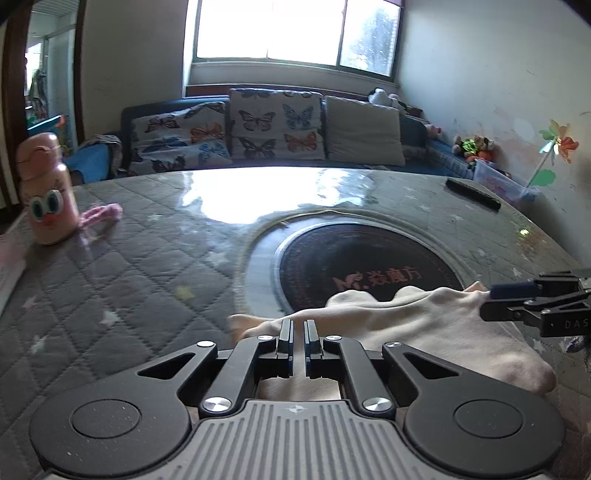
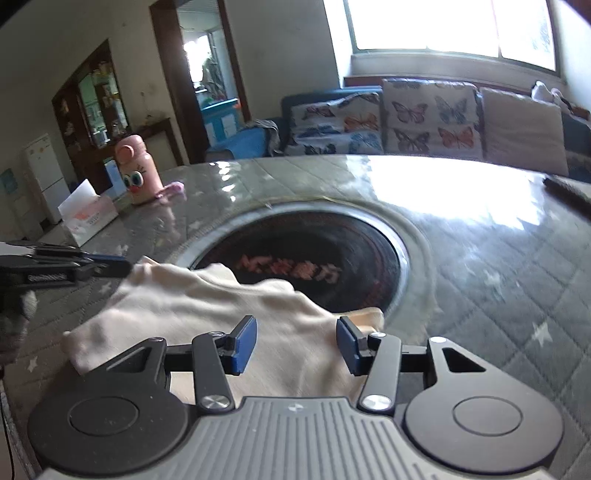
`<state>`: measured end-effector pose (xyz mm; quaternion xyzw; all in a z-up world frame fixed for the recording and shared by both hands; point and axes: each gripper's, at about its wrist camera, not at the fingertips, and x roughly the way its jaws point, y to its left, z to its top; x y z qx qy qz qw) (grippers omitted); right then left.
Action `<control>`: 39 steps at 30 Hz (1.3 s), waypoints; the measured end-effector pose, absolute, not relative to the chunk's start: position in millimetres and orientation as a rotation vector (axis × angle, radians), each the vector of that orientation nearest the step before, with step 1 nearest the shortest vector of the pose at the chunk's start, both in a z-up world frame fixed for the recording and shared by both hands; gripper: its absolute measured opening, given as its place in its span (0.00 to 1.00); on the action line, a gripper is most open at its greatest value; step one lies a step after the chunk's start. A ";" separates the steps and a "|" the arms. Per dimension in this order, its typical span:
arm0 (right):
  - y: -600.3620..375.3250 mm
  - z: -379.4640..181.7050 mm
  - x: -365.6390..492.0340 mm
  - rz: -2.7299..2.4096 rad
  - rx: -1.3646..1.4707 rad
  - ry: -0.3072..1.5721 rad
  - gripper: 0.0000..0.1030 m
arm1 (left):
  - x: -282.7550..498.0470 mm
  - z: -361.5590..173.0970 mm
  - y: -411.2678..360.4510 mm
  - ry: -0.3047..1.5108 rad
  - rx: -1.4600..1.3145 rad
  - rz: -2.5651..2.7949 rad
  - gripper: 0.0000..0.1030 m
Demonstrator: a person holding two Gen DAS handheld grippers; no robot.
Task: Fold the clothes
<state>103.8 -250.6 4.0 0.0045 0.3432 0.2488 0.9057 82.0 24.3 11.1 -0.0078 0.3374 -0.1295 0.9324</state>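
**A:** so what's on the counter (image 1: 129,266)? Looks like grey quilted fabric with little stars under a glossy clear cover.

**B:** yep, with a round dark hotplate (image 1: 365,273) set in the middle. A cream garment (image 2: 207,310) lies partly over its near edge. Far left: pink cartoon bottle (image 1: 46,192), pink strap (image 1: 101,214), tissue box (image 2: 88,218). Far right there's a black remote (image 1: 472,194).

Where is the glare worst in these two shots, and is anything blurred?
Left wrist view: the window is blown out and throws a white patch on the glossy table. Right wrist view: the same glare sits on the table's far right, and the lettering on the dark round plate is smeared.
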 end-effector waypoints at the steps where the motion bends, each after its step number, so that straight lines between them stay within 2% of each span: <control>1: -247.4 4.2 106.0 0.519 0.011 0.709 0.45 | 84.5 9.8 18.8 0.697 -0.015 -0.282 0.07; 2: -244.3 4.2 108.2 0.525 0.012 0.709 0.38 | 87.0 8.9 13.2 0.700 -0.011 -0.299 0.07; 4: -234.1 3.7 113.5 0.550 0.010 0.717 0.33 | 91.8 7.5 2.7 0.703 -0.004 -0.332 0.07; 7: -217.1 2.2 120.0 0.588 -0.014 0.721 0.32 | 100.3 4.8 -12.0 0.711 0.005 -0.374 0.07; 13: -201.3 -13.7 138.0 0.566 -0.042 0.784 0.23 | 125.5 -11.7 -16.4 0.760 -0.007 -0.351 0.07; 16: -201.8 -16.0 137.9 0.560 -0.043 0.779 0.23 | 131.1 -15.6 -10.9 0.770 -0.042 -0.345 0.07; 19: -201.9 -11.8 131.6 0.558 -0.059 0.759 0.25 | 127.2 -12.7 -9.0 0.765 -0.043 -0.341 0.08; 20: -201.9 -10.2 129.2 0.558 -0.064 0.752 0.25 | 124.6 -11.4 -8.4 0.761 -0.040 -0.338 0.11; 23: -206.0 -4.0 118.3 0.563 -0.060 0.734 0.26 | 115.3 -6.7 -5.0 0.747 -0.038 -0.321 0.30; 27: -207.9 2.8 101.9 0.592 -0.066 0.730 0.35 | 100.3 0.6 0.8 0.724 -0.036 -0.299 0.41; 30: -201.1 5.5 84.3 0.629 -0.105 0.714 0.37 | 84.7 4.7 2.3 0.703 -0.002 -0.288 0.47; 33: -191.0 7.3 70.7 0.660 -0.155 0.686 0.44 | 65.2 5.8 2.3 0.683 0.054 -0.280 0.52; 39: -166.8 7.4 51.5 0.717 -0.231 0.649 0.48 | 27.8 -3.1 2.8 0.665 0.166 -0.253 0.56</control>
